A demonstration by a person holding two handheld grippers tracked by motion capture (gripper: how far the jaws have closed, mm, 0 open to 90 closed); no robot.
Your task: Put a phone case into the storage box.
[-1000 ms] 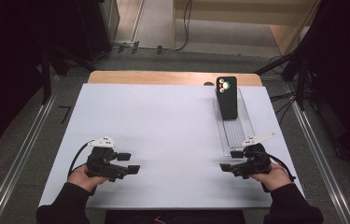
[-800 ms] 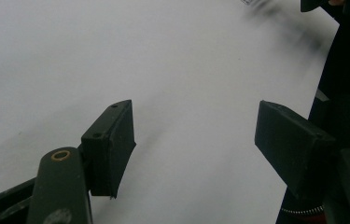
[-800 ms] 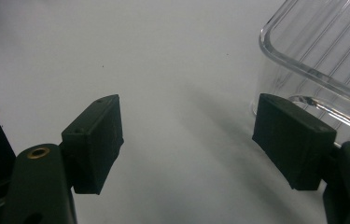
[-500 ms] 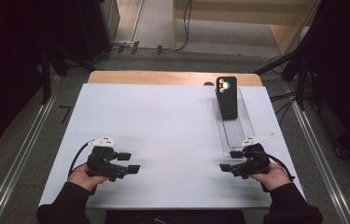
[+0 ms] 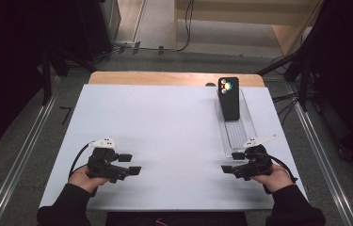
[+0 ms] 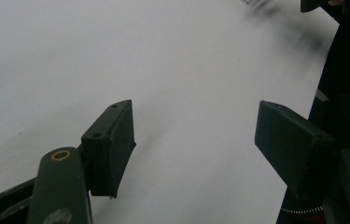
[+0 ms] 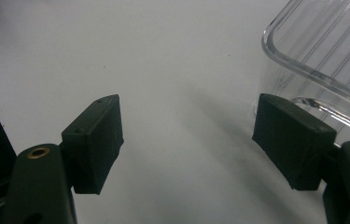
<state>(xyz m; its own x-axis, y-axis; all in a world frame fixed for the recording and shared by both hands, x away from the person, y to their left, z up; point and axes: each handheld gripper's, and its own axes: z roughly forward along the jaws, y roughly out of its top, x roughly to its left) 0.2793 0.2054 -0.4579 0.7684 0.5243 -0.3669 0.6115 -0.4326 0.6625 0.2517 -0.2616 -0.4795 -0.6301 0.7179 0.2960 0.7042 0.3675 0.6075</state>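
1. Nearest the camera in the high view, the person's two dark sleeves came in over the front edge of the white surface (image 5: 164, 122), one hand on each tool.
2. The left tool (image 5: 132, 164) lay low over the front left part of the surface, its jaws pointing toward the middle. In the left gripper view the left tool (image 6: 193, 140) stood with its jaws wide apart, bare white sheet between the pads and nothing gripped.
3. The right tool (image 5: 228, 169) sat at the front right, its jaws pointing toward the middle, facing the left tool across a broad stretch of bare sheet. In the right gripper view the right tool (image 7: 186, 137) also had its jaws wide apart with nothing between them.
4. Just beyond the right tool lay the clear tray (image 5: 240, 136), a long ribbed transparent tray running away from the person along the right side of the surface. Its near end was just beside the tool's grey plate. In the right gripper view the clear tray (image 7: 322, 51) showed its rounded corner close behind one pad; I could not tell whether they touched.
5. Farther off, on the far end of the tray, lay the black phone (image 5: 228, 98), back side up, with coloured rings around its camera lenses. It was well apart from the right tool and farther still from the left one.
6. Past the white sheet, a strip of wooden edge (image 5: 164, 78) showed at the far side.
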